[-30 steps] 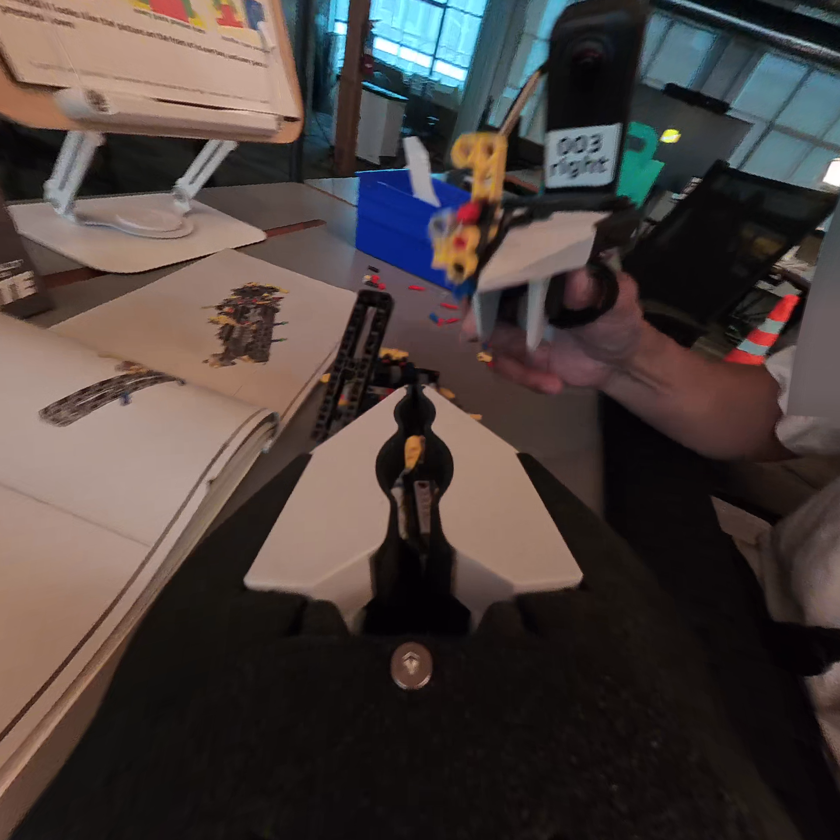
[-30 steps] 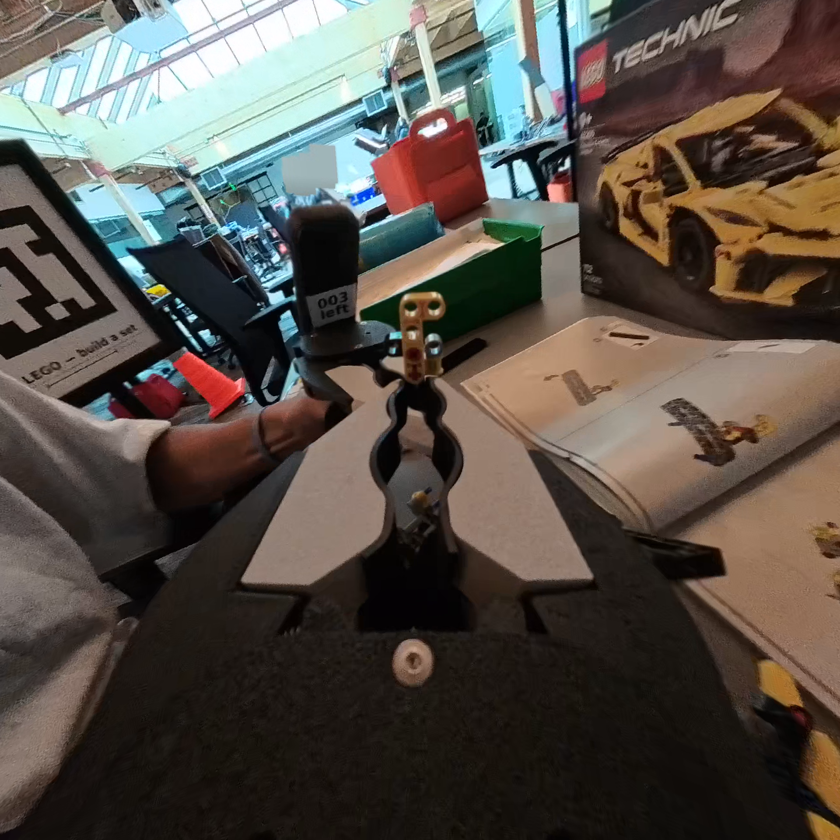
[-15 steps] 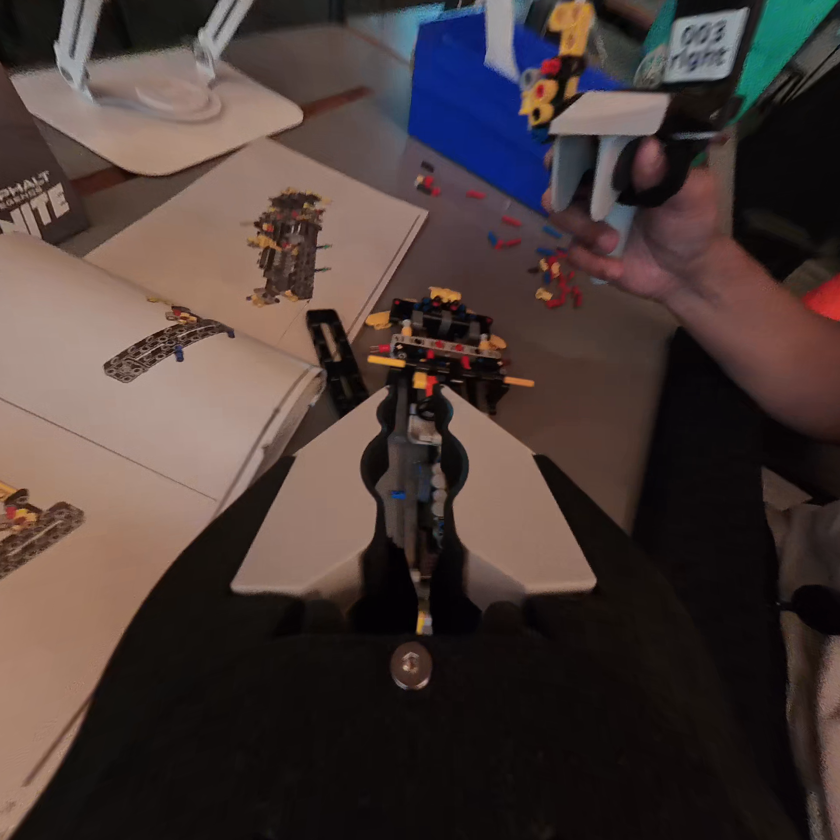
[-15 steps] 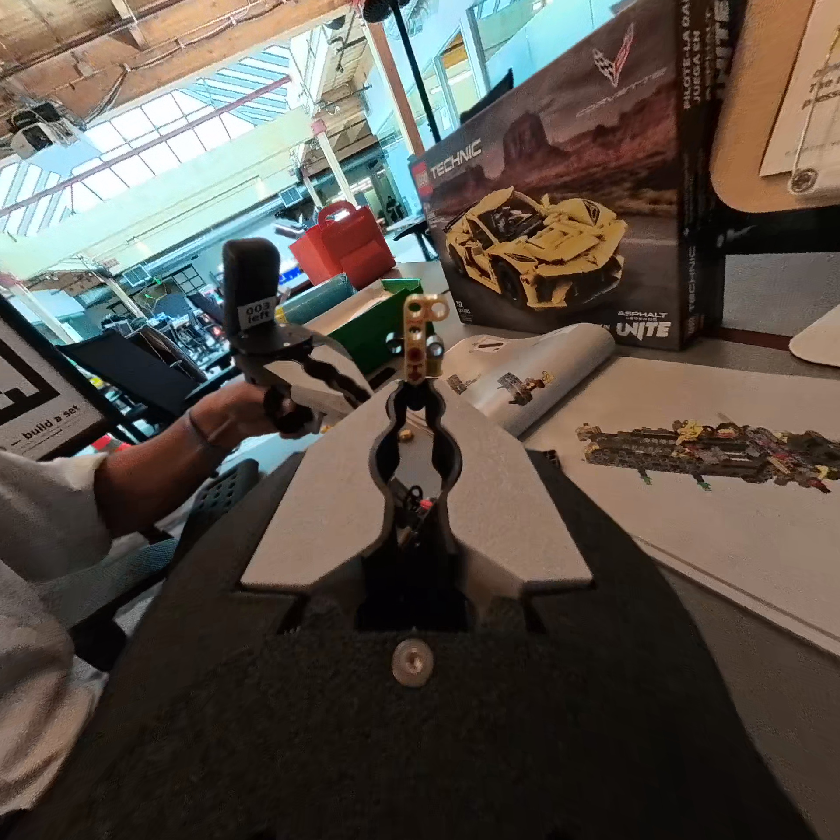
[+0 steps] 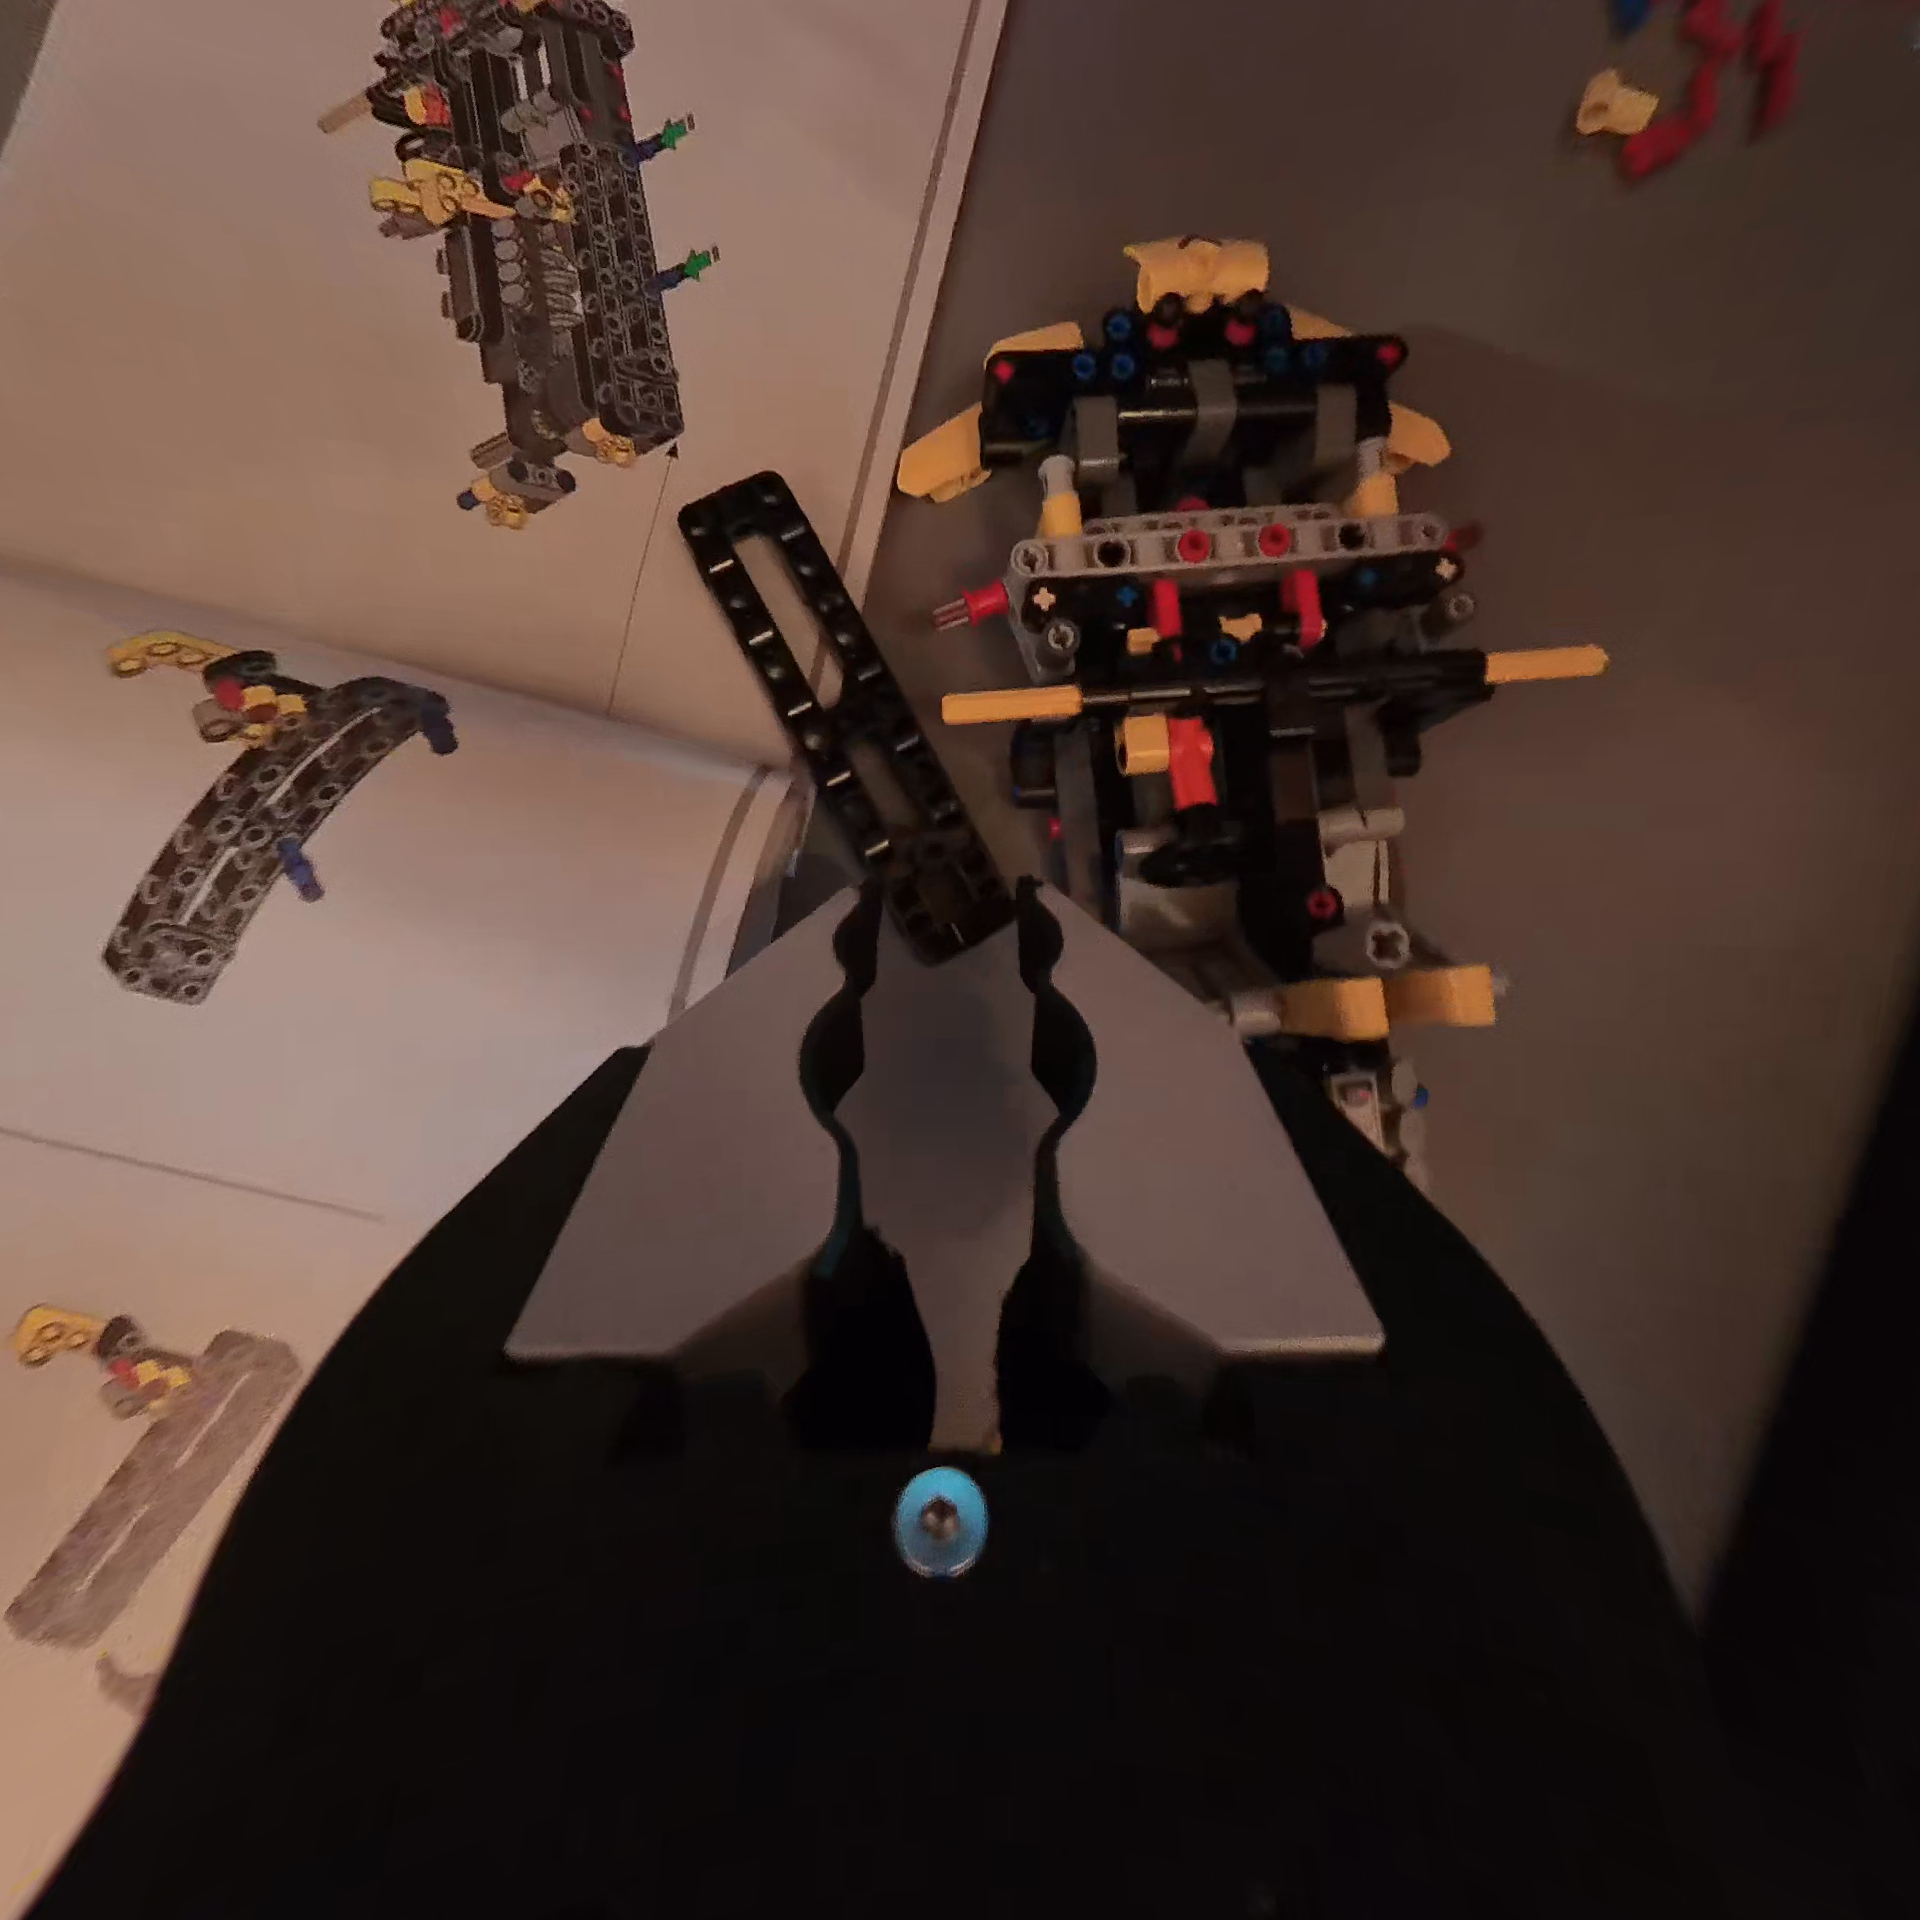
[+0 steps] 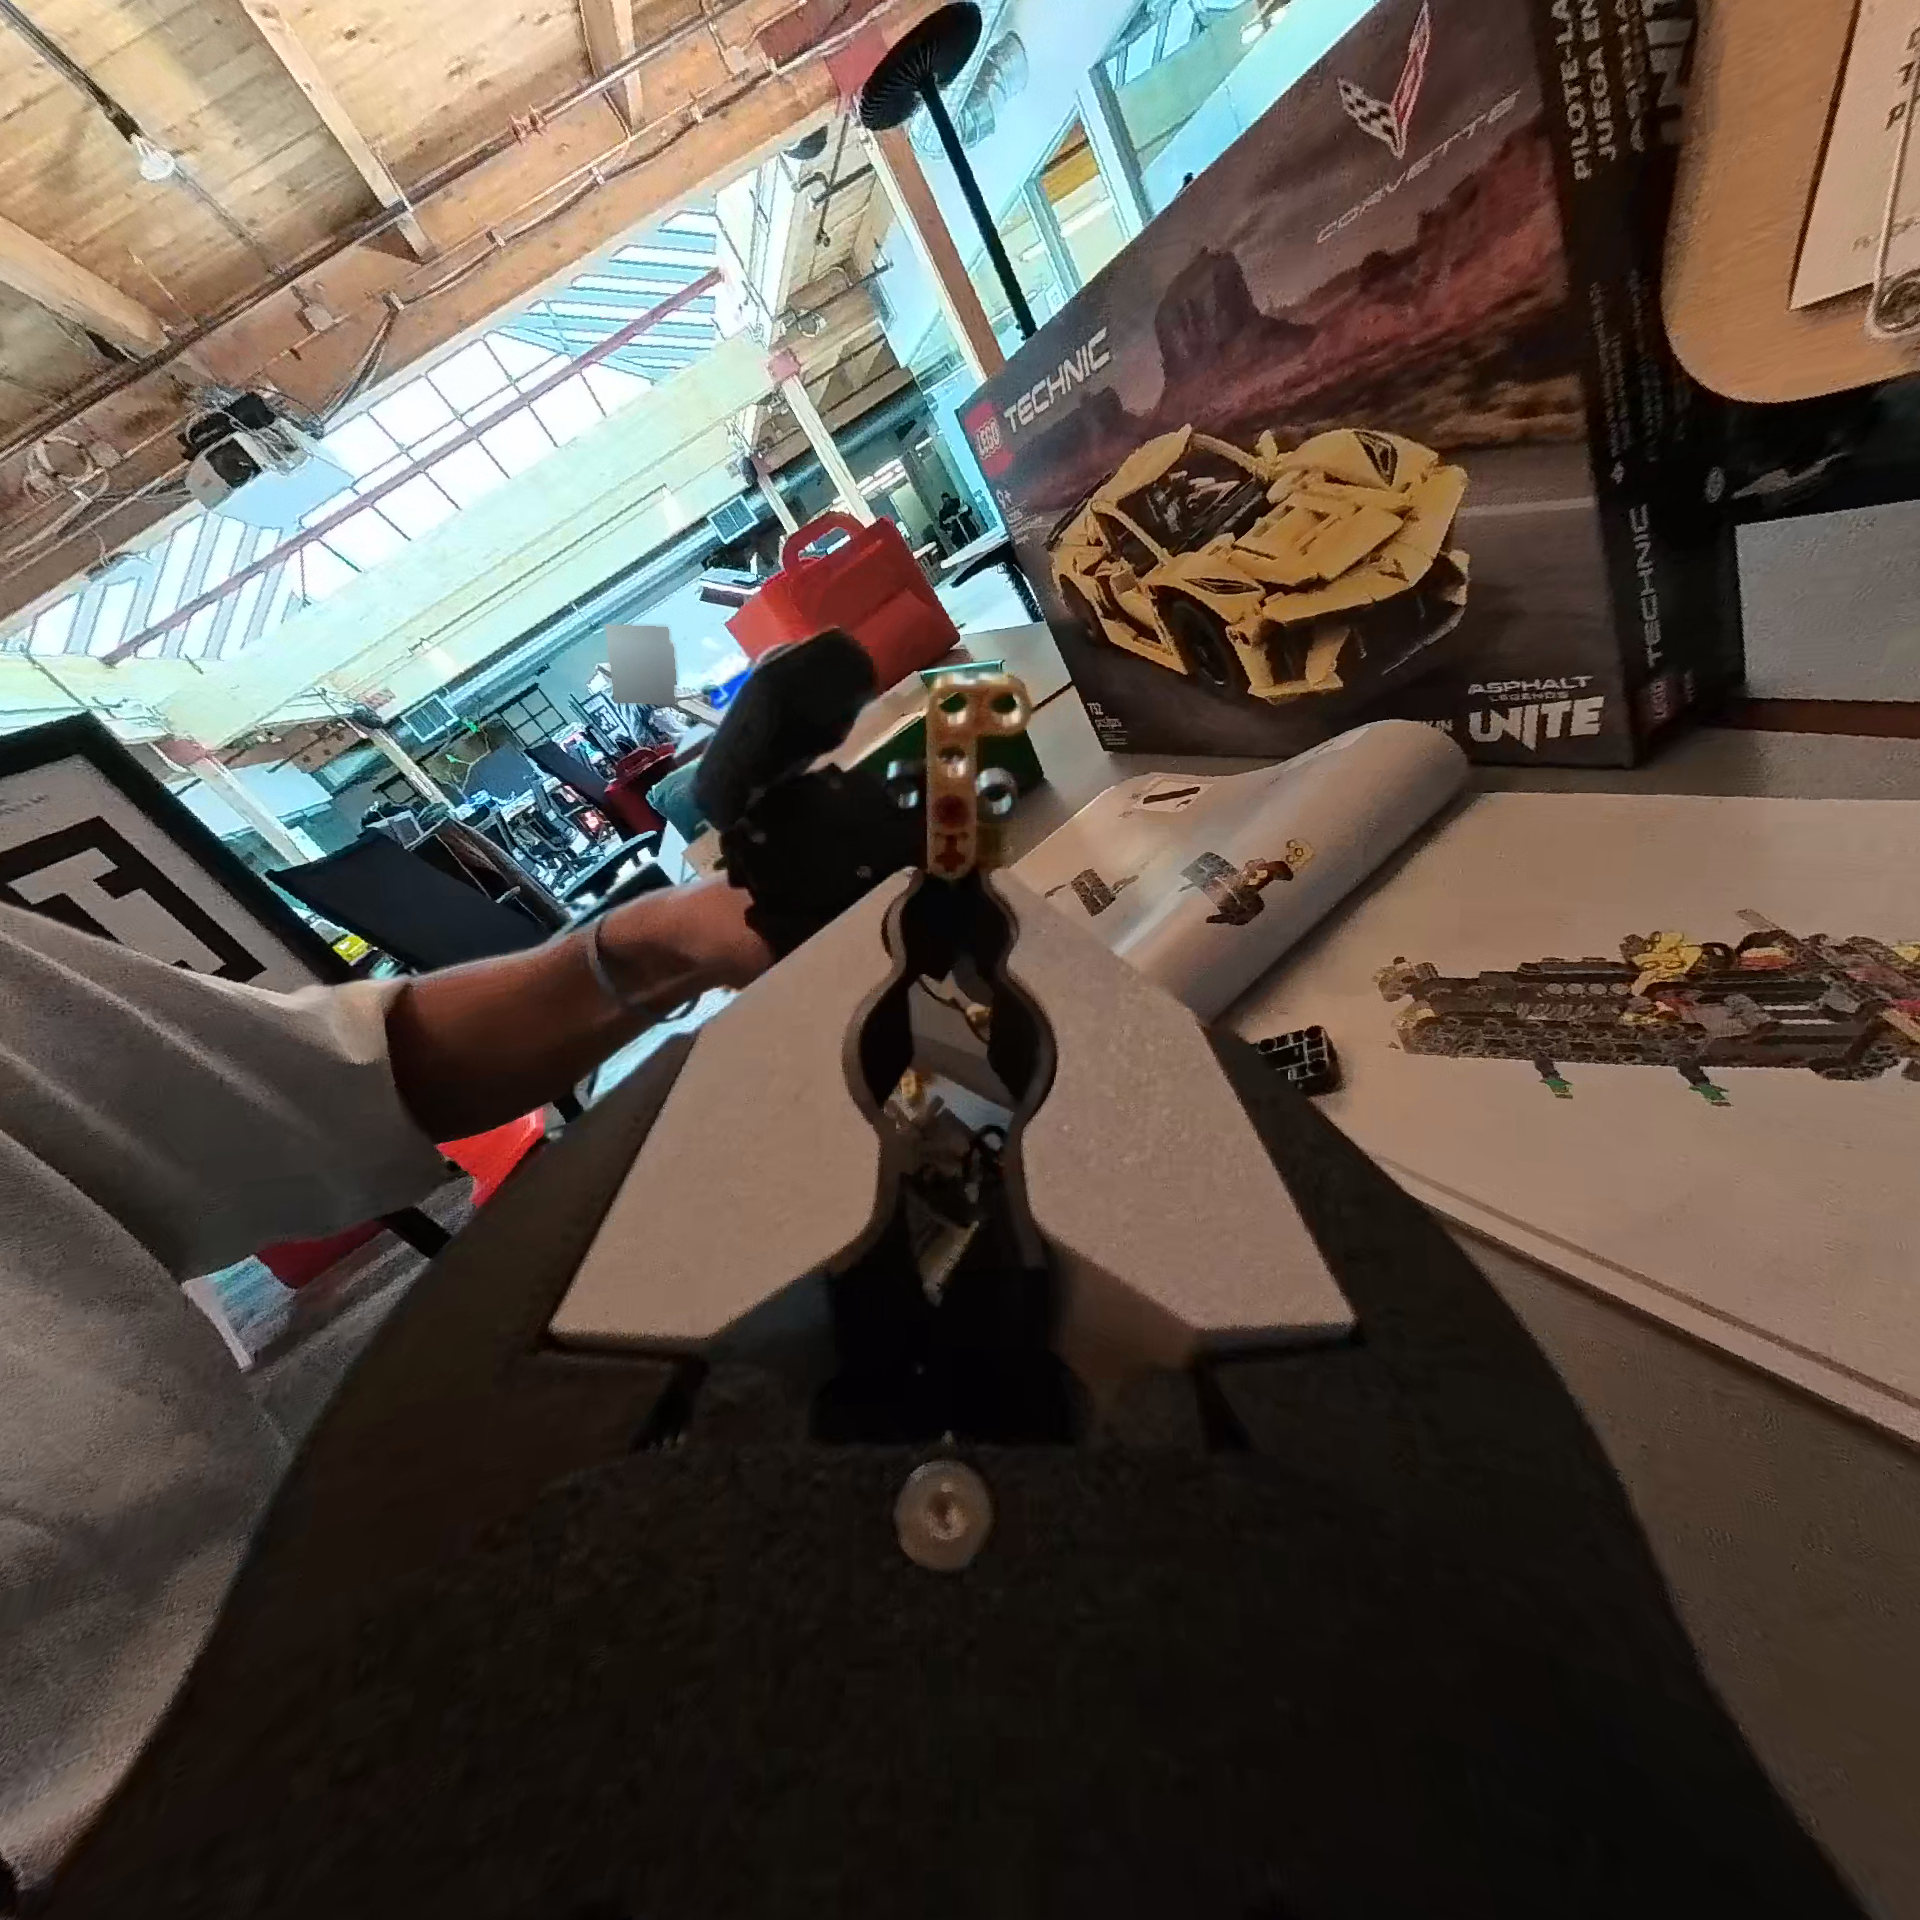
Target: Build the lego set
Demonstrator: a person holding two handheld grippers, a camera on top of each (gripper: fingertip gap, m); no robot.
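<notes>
The chassis (image 5: 1216, 665), half built, lies on the tabletop just right of the open booklet (image 5: 312, 935); yellow axles stick out of both its sides. The black frame (image 5: 842, 717) lies aslant between them, its far end over the booklet's edge, its near end between the tips of my left gripper (image 5: 948, 914). The jaws stand apart there, wider than the frame, and whether a fingertip touches it I cannot tell. I judge this the reach before the pinch: nothing is gripped yet. The tool comes down from above, probably so that the frame's narrow end can be taken clear of the chassis beside it.

My right gripper (image 6: 958, 883) is closed on a small yellow piece (image 6: 961, 774) with red pins, held upright above the tabletop, well away from the chassis. Held so, I judge, it waits for the frame, as the booklet's drawings show a like yellow piece at one end of a black frame.

Loose red and yellow parts (image 5: 1683, 104) lie toward the tabletop's far right. The set's box (image 6: 1351, 468) stands at the far edge behind the booklet.
</notes>
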